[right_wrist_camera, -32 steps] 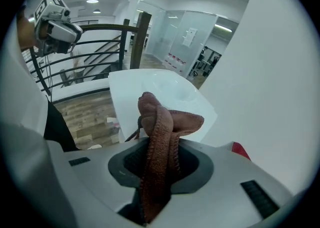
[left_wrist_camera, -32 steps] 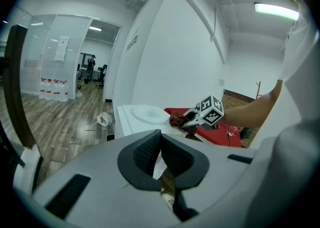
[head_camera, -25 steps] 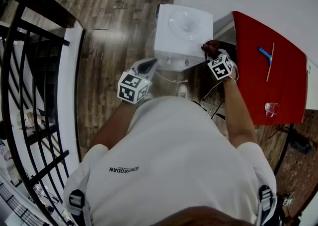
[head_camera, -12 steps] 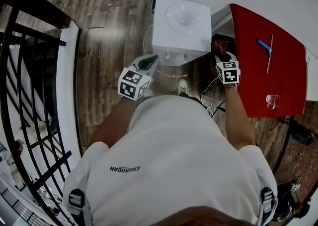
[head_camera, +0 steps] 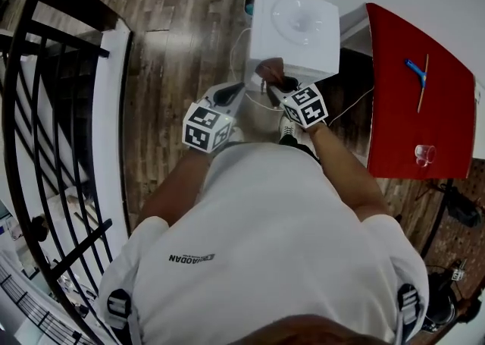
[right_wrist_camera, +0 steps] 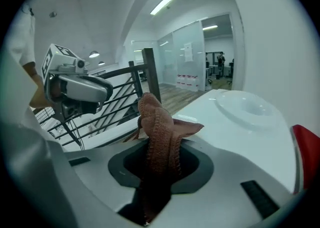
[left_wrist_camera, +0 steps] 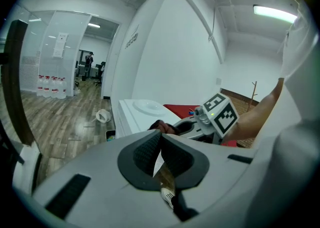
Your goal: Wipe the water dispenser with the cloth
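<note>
The right gripper point(head_camera: 277, 83) has swung over from the 3 o'clock side of the white box-shaped water dispenser point(head_camera: 299, 25) to its near face, at the dispenser's 6 o'clock in the head view. The left gripper point(left_wrist_camera: 160, 135) sits about where it was, at the dispenser's 7 o'clock.

The right gripper's jaws are clamped on a reddish-brown ribbed cloth point(right_wrist_camera: 159, 131). The cloth stands up out of the jaws in a folded bunch, with one flap pointing toward 3 o'clock in the right gripper view. In the head view the bunch lies against the upper front edge of the dispenser. The dispenser's flat white top, with its round shallow dish, shows beyond the cloth at 2 o'clock in the right gripper view.

The left gripper's dark textured pads meet at their tips, with nothing between them. It hangs clear of the dispenser, over the brown wood-plank floor point(head_camera: 174, 48).

A red-topped table point(head_camera: 398, 123) stands at 3 o'clock of the dispenser, close beside it. On it lie a blue-handled tool point(head_camera: 414, 69) and, nearer the person, a small clear glass point(head_camera: 424, 155). A black metal railing point(head_camera: 45, 108) runs along the 9 o'clock side of the head view.
</note>
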Motion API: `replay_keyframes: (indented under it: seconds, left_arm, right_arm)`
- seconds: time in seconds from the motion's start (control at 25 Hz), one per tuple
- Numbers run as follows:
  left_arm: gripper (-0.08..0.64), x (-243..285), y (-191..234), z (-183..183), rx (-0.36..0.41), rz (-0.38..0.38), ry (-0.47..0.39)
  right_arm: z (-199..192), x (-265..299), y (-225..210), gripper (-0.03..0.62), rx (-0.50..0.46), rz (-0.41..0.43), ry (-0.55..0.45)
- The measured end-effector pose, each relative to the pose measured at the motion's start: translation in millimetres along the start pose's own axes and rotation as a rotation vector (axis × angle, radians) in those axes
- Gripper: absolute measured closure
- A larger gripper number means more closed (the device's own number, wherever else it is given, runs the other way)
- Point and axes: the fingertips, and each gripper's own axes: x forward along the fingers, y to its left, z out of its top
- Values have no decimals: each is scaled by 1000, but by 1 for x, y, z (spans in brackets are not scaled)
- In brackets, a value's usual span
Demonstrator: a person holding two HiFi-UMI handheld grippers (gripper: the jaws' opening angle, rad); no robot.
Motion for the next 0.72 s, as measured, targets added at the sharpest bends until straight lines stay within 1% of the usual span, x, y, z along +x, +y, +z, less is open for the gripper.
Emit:
replay_keyframes:
  seconds: [0.12, 0.2, 0.28, 0.36, 0.48, 0.6, 0.72]
  left_arm:
    - [563, -17, 8, -8, -23, 27, -11]
    - [563, -31, 15, -14, -44, 54, -25]
    - [563, -46, 23, -21, -66, 83, -35]
    - [563, -60, 31, -26, -82, 109, -40]
    - [563, -77, 43, -32, -90, 133, -43]
    - [563, -87, 51, -39, -90, 141, -38]
    - [563, -88, 55, -37, -89, 140, -49]
  right_arm:
    - [7, 38, 20, 495, -35, 53, 51]
    - [5, 55, 27, 495, -62, 62, 94]
    - [0, 66, 29, 495, -65, 60, 134]
    - [-5, 74, 24, 495, -28, 40, 159]
    - [-9, 79, 7, 495, 73, -6, 165]
    - [-17, 77, -10, 495, 160, -56, 181]
    - [-20, 73, -23, 495, 205, -83, 183]
